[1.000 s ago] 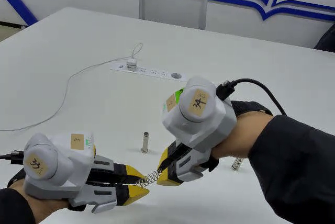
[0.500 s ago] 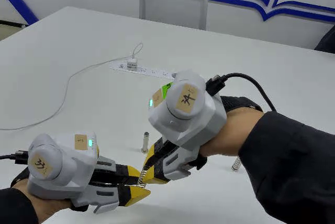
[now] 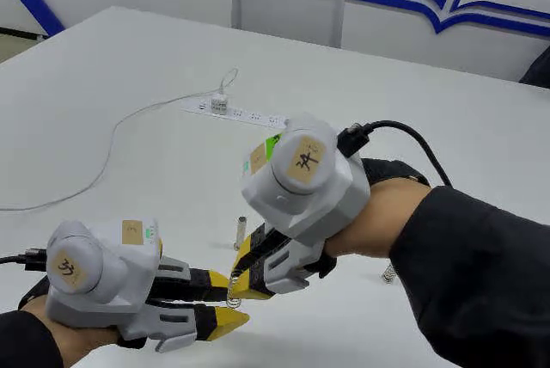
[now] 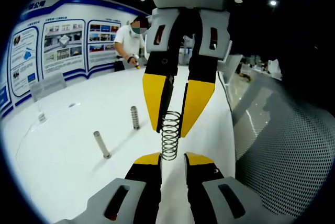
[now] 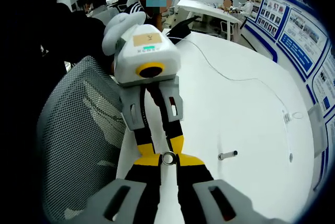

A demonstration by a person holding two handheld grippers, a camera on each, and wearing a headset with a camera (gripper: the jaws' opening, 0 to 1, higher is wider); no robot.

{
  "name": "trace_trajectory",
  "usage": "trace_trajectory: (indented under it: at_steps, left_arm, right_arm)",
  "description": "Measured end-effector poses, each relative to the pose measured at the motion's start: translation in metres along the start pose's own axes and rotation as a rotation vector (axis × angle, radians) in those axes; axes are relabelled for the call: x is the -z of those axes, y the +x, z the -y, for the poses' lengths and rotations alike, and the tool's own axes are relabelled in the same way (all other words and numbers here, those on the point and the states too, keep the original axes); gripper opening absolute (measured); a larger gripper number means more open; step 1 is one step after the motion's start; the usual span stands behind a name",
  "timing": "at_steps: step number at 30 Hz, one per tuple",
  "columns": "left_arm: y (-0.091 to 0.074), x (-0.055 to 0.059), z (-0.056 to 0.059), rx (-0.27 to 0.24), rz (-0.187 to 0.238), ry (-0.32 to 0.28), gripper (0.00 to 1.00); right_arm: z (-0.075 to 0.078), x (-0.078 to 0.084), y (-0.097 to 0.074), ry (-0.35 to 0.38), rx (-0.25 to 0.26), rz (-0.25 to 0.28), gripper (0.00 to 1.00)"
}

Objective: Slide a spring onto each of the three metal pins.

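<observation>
A small coil spring (image 4: 170,135) bridges the two grippers, tip to tip. My left gripper (image 4: 174,159) holds its near end between closely set yellow jaws. My right gripper (image 4: 175,111) comes in from the top of the left gripper view and pinches the far end. The right gripper view looks down the spring (image 5: 168,158) end-on, as a ring between the right gripper (image 5: 168,161) tips. In the head view the spring (image 3: 231,297) shows low at centre. A bare metal pin (image 3: 241,232) stands just behind the grippers. Farther off stands a second pin (image 4: 135,117) wrapped in coils.
A white power strip (image 3: 245,116) with a plug and a thin cable (image 3: 112,140) lies mid-table. A chair (image 3: 288,11) stands at the far edge. A mesh chair back (image 4: 277,145) is close on the near side. Several people stand in the room behind.
The right gripper has moved left and down toward the left gripper. The stretch of spring showing between the tips has shortened. The left gripper has stayed where it was.
</observation>
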State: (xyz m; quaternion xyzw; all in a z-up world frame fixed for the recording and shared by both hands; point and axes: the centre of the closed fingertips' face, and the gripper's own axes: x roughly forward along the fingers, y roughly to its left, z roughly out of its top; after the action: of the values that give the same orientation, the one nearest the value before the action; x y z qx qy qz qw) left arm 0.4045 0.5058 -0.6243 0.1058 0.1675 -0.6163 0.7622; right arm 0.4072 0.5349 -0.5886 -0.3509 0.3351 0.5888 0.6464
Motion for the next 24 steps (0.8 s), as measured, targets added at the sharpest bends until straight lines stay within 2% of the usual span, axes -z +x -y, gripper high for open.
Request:
trace_trajectory:
  at_steps: [4, 12, 24]
  left_arm:
    - [-0.002, 0.005, -0.003, -0.011, -0.005, -0.012, 0.19]
    - [-0.007, 0.011, -0.011, -0.05, -0.007, -0.042, 0.23]
    - [-0.012, 0.015, -0.021, -0.099, -0.008, -0.075, 0.36]
  right_arm:
    - [0.008, 0.001, -0.005, 0.022, 0.02, 0.013, 0.12]
    - [0.037, 0.008, -0.017, 0.065, 0.082, 0.016, 0.12]
    - [0.069, 0.002, -0.025, 0.08, 0.146, 0.033, 0.12]
